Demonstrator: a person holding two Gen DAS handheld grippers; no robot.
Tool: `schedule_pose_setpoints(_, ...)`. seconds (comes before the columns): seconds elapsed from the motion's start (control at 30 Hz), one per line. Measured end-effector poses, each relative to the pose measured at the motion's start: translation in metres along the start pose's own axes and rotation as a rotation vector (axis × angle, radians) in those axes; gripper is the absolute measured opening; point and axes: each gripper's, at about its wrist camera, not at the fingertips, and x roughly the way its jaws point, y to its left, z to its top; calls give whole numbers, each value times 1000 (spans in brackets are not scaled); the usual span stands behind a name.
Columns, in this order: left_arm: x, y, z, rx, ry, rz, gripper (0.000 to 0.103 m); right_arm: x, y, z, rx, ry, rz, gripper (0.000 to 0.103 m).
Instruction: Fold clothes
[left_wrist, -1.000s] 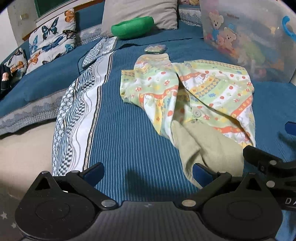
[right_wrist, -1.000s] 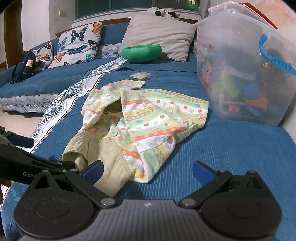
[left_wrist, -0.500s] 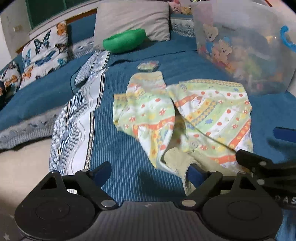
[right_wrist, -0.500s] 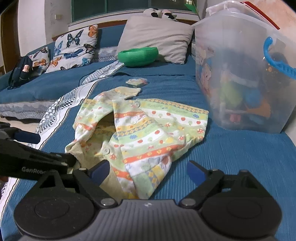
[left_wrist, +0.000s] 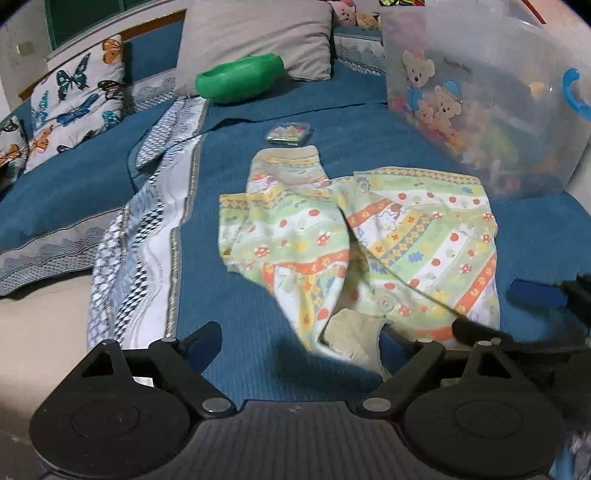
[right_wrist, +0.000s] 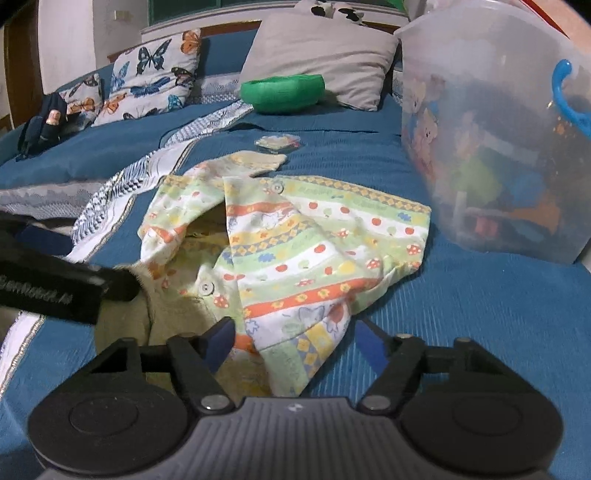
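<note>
A small child's shirt (left_wrist: 369, 251) with green, orange and yellow patterned stripes lies crumpled on the blue bedspread (left_wrist: 240, 295); it also shows in the right wrist view (right_wrist: 295, 254). Its beige lining (left_wrist: 354, 339) is turned out at the near edge. My left gripper (left_wrist: 299, 343) is open, its right finger at the beige near edge. My right gripper (right_wrist: 295, 339) is open, its jaws either side of the shirt's near corner. Each gripper shows in the other's view: the right one (left_wrist: 535, 314) and the left one (right_wrist: 55, 277).
A clear plastic toy box (left_wrist: 491, 92) stands at the right, close to the shirt. A green bowl-shaped thing (left_wrist: 240, 77), a grey pillow (left_wrist: 258, 33) and butterfly cushions (left_wrist: 74, 96) lie at the back. A small packet (left_wrist: 290, 133) lies beyond the shirt. The bed edge drops off left.
Both grippers have moved forward to the shirt's near edge. The right gripper's jaws have narrowed slightly. The shirt's near edge has shifted and bunched a little.
</note>
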Motion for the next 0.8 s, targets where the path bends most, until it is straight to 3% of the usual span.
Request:
schedule_pose_setpoints(0.27,-7,6,14,-21,-38,-59,90,-5,-6,-1,-18,-33,-18,47)
schedule_pose_setpoints(0.4,-14,11,10,5,-41,-45,93,-7,-11,0,-1,-50,-18,40)
schedule_pose_setpoints(0.57,-21,16,0,58,-45,-20,98,-6,-18,1,28,-57,-42,36)
schedule_pose_setpoints(0.8,-33,31,-4,32,-63,-25,101,-7,-25,2,45,-58,-60,36)
